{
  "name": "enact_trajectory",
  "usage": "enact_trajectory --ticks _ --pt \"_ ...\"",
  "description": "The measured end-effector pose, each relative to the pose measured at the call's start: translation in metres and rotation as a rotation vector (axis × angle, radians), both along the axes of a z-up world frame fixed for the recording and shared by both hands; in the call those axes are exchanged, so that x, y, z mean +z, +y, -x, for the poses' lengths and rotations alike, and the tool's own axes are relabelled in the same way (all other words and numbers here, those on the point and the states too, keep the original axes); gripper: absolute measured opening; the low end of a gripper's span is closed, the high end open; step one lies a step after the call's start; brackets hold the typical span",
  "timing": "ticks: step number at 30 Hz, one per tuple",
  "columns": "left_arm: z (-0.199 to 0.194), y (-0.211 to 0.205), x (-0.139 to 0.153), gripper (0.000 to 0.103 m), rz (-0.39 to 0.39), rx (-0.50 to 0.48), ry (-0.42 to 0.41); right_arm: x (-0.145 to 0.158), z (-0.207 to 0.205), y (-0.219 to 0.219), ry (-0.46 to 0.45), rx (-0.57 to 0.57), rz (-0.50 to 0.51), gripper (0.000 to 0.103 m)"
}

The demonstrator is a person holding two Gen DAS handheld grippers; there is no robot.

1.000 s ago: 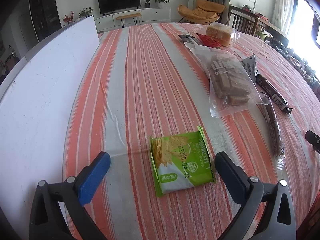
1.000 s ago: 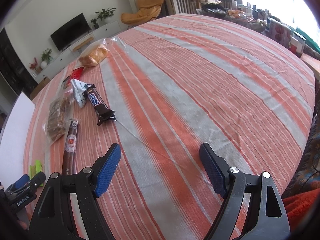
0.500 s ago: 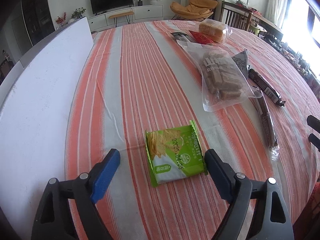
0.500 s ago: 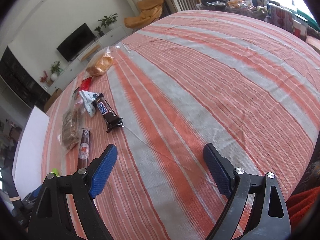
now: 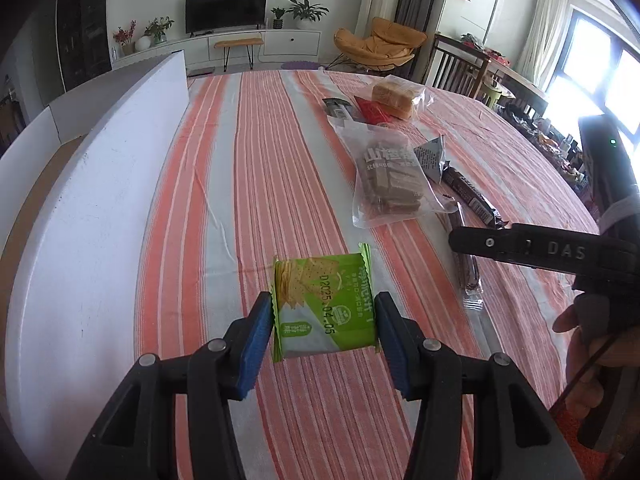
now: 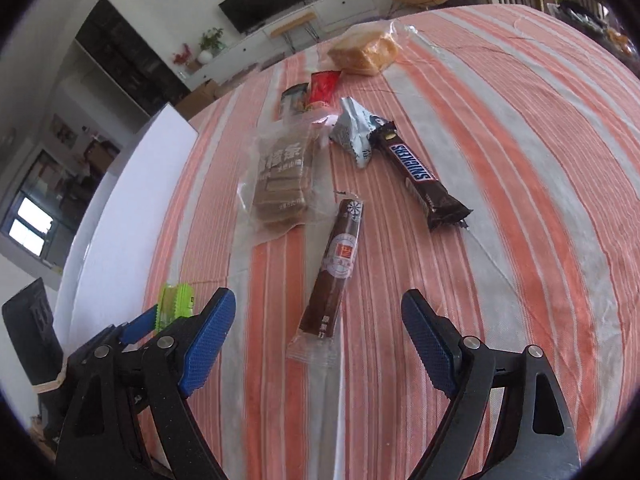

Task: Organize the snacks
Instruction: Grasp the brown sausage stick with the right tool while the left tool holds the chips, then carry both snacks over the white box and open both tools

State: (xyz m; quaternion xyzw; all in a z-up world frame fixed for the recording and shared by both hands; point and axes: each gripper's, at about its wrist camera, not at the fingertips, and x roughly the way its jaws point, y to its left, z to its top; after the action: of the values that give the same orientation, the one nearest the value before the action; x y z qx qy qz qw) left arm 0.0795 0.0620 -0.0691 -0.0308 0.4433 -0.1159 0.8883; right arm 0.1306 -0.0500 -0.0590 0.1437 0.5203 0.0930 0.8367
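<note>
The left tongs have just been closing, and now their blue pads pinch the green cracker pack by its two sides. A second ago the pack lay loose between wide jaws. It now looks lifted a little off the striped cloth. The right tongs are spread wide above the long brown stick snack, maybe the next one to grab.
</note>
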Motion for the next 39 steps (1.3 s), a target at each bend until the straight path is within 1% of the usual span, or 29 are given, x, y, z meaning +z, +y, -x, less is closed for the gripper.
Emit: enact_trajectory --ticks 1,2,3,4,5,6,7,8,10,12,15,17,18,21,23,25,27,30,32,33,35,36,37,38,39 --pt "0.006 0.0 0.007 0.051 0.008 -0.006 -0.012 -0.005 -0.009 0.006 0.029 0.0 0.038 0.075" --pt "0.012 0.0 0.014 0.051 0.015 -0.012 -0.023 -0.011 -0.016 0.013 0.064 0.008 0.068 0.062" --pt "0.017 0.0 0.019 0.051 0.024 -0.02 -0.034 -0.009 -0.02 0.019 0.042 0.015 0.121 0.06" --pt "0.024 0.0 0.026 0.051 0.035 -0.027 -0.046 -0.011 -0.023 0.025 0.062 0.04 0.14 0.054" --pt "0.03 0.001 0.032 0.051 0.044 -0.033 -0.056 -0.012 -0.021 0.028 0.056 0.055 0.165 0.046" --pt "0.035 0.002 0.038 0.051 0.055 -0.039 -0.068 -0.013 -0.019 0.028 0.067 0.062 0.166 0.034" --pt "0.041 0.003 0.044 0.051 0.063 -0.043 -0.08 -0.014 -0.016 0.022 0.07 0.057 0.134 0.022" --pt "0.045 0.004 0.049 0.051 0.07 -0.047 -0.089 -0.015 -0.012 0.015 0.076 0.038 0.102 0.019" --pt "0.053 0.008 0.059 0.051 0.092 -0.054 -0.107 -0.015 0.0 -0.006 0.078 -0.019 -0.011 0.019" --pt "0.06 0.012 0.068 0.051 0.113 -0.059 -0.121 -0.013 0.017 -0.025 0.062 -0.06 -0.18 0.019" --pt "0.068 0.018 0.077 0.051 0.152 -0.069 -0.123 -0.012 0.036 -0.044 0.049 -0.101 -0.39 0.019" --pt "0.073 0.023 0.084 0.051 0.181 -0.071 -0.12 -0.01 0.044 -0.05 0.051 -0.111 -0.483 0.019" --pt "0.075 0.027 0.089 0.051 0.195 -0.069 -0.122 -0.006 0.046 -0.051 0.047 -0.109 -0.504 0.019" --pt "0.082 0.051 0.113 0.051 0.216 -0.031 -0.164 0.021 0.049 -0.032 0.008 -0.049 -0.503 0.019" --pt "0.085 0.08 0.133 0.051 0.215 0.031 -0.215 0.046 0.046 -0.006 -0.024 0.02 -0.51 0.019" --pt "0.085 0.114 0.149 0.051 0.201 0.109 -0.25 0.076 0.043 0.03 -0.062 0.108 -0.523 0.019" --pt "0.084 0.154 0.158 0.051 0.177 0.197 -0.286 0.107 0.04 0.073 -0.1 0.213 -0.528 0.019" --pt "0.079 0.208 0.156 0.051 0.117 0.335 -0.287 0.137 0.035 0.144 -0.131 0.38 -0.514 0.019" --pt "0.073 0.236 0.146 0.052 0.049 0.419 -0.251 0.145 0.029 0.192 -0.141 0.462 -0.493 0.019" --pt "0.07 0.248 0.14 0.055 0.004 0.464 -0.222 0.146 0.027 0.213 -0.148 0.494 -0.479 0.019" --pt "0.064 0.266 0.126 0.068 -0.084 0.558 -0.158 0.144 0.023 0.239 -0.139 0.531 -0.45 0.031" --pt "0.065 0.272 0.119 0.078 -0.109 0.594 -0.136 0.141 0.023 0.243 -0.138 0.535 -0.457 0.04" --pt "0.068 0.275 0.115 0.082 -0.112 0.61 -0.129 0.139 0.026 0.238 -0.156 0.528 -0.477 0.06" --pt "0.074 0.276 0.11 0.082 -0.097 0.609 -0.136 0.135 0.029 0.23 -0.185 0.514 -0.48 0.069" --pt "0.077 0.272 0.107 0.084 -0.082 0.598 -0.144 0.128 0.033 0.218 -0.213 0.494 -0.446 0.069"
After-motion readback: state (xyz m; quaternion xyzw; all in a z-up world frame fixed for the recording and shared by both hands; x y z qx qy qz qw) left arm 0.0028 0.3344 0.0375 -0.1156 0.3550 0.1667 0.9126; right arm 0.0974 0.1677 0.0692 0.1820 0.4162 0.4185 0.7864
